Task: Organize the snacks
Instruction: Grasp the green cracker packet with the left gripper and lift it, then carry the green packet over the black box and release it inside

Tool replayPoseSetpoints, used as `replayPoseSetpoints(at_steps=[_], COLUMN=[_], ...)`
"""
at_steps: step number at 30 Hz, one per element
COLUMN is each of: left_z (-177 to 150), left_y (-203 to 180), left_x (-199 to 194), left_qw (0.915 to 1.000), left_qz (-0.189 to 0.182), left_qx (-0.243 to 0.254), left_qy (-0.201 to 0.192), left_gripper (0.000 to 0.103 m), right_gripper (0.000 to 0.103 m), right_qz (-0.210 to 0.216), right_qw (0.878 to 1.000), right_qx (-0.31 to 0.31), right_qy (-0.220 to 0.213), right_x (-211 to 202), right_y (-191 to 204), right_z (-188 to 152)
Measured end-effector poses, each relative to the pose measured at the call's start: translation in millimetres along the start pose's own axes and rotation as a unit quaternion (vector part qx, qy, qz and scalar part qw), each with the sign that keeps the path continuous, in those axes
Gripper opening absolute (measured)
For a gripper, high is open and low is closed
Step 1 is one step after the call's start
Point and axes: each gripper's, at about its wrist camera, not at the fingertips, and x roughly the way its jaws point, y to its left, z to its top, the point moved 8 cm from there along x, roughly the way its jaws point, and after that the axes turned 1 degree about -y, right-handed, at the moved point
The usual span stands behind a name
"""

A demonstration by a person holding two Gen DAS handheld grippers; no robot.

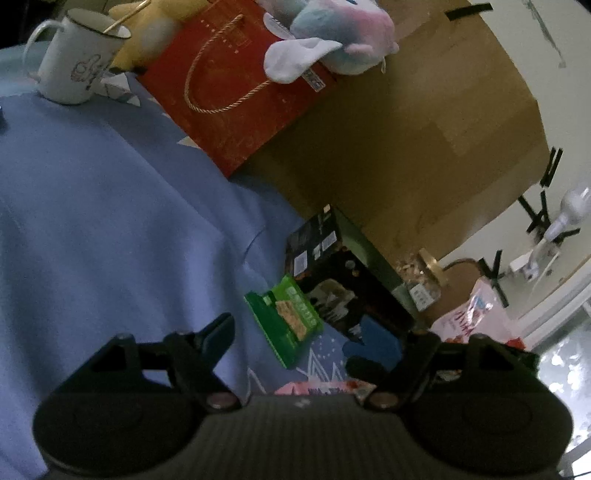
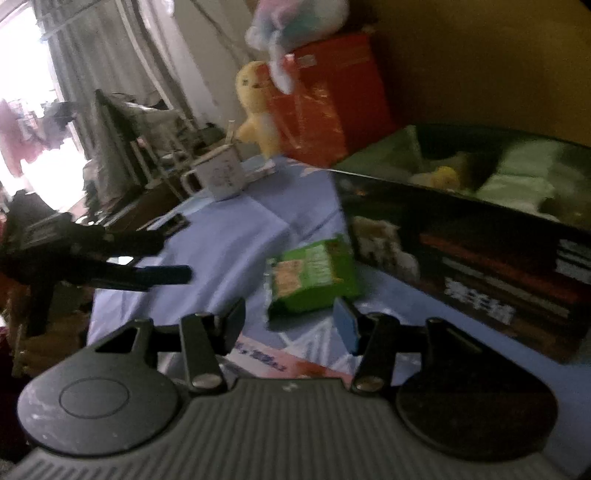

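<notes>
Green snack packet (image 2: 312, 278): flat on blue cloth (image 1: 110, 221), just beside dark open box (image 2: 461, 243). Left gripper (image 1: 295, 336): jaws spread, empty, above the cloth. Right gripper (image 2: 291, 321): jaws parted, empty, near the packet.

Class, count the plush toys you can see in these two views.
2: a yellow plush left of the red bag, a pastel plush on top. Others may be hidden.

Left gripper (image 1: 295, 339) and right gripper (image 2: 291, 317): jaws apart, empty.
</notes>
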Motion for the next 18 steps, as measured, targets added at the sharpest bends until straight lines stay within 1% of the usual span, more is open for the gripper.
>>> replayPoseSetpoints(at_steps=[3,5,6,8,10,12,13,14,15,16,17,18], left_z=[-1.1,-3.2,-2.5,2.3,7.7,12.1,13.2,11.6,6.2,0.4,-5.4,-11.5], left_y=[2.5,0.7,-0.8,-2.5,-3.0,-3.6,-3.3,-3.0,-3.3,-7.4,-11.9,-15.1], left_x=[13.4,26.6,33.5,46.5,60.2,72.1,78.0,83.8,90.9,94.0,94.9,95.5], left_qw=[0.9996,0.9991,0.9991,0.9989,0.9986,0.9975,0.9969,0.9967,0.9966,0.9964,0.9955,0.9944], left_qz=[-0.018,-0.023,-0.019,-0.011,0.004,0.027,0.035,0.032,0.021,0.006,0.004,0.003], left_qx=[-0.016,-0.009,-0.001,0.013,0.027,0.050,0.058,0.055,0.046,0.049,0.060,0.067], left_qy=[0.017,0.034,0.039,0.044,0.046,0.043,0.042,0.049,0.065,0.069,0.073,0.082], left_gripper=[0.077,0.077,0.077,0.081,0.087,0.091,0.092,0.091,0.084,0.080,0.076,0.062], right_gripper=[0.057,0.057,0.058,0.058,0.060,0.070,0.072,0.073,0.074,0.074,0.074,0.072], right_qz=[-0.017,-0.019,-0.024,-0.040,-0.044,-0.048,-0.049,-0.046,-0.044,-0.042,-0.042,-0.045], right_qw=[1.000,0.999,0.999,0.999,0.998,0.998,0.998,0.998,0.998,0.999,0.998,0.998], right_qx=[0.009,0.009,0.005,0.000,0.003,-0.004,-0.008,-0.010,-0.012,-0.015,-0.021,-0.032], right_qy=[0.020,0.031,0.032,0.036,0.039,0.036,0.035,0.035,0.032,0.032,0.031,0.031], right_x=[10.5,14.6,17.3,22.8,26.9,31.4,33.9,37.4,40.3,43.5,45.2,47.1], right_y=[-5.5,-6.3,-6.2,-6.1,-6.8,-5.9,-5.5,-5.6,-4.5,-3.2,-1.0,1.9], right_z=[-4.8,-6.6,-5.9,-4.2,-3.5,-1.4,-0.5,0.2,1.3,2.2,2.1,1.5])
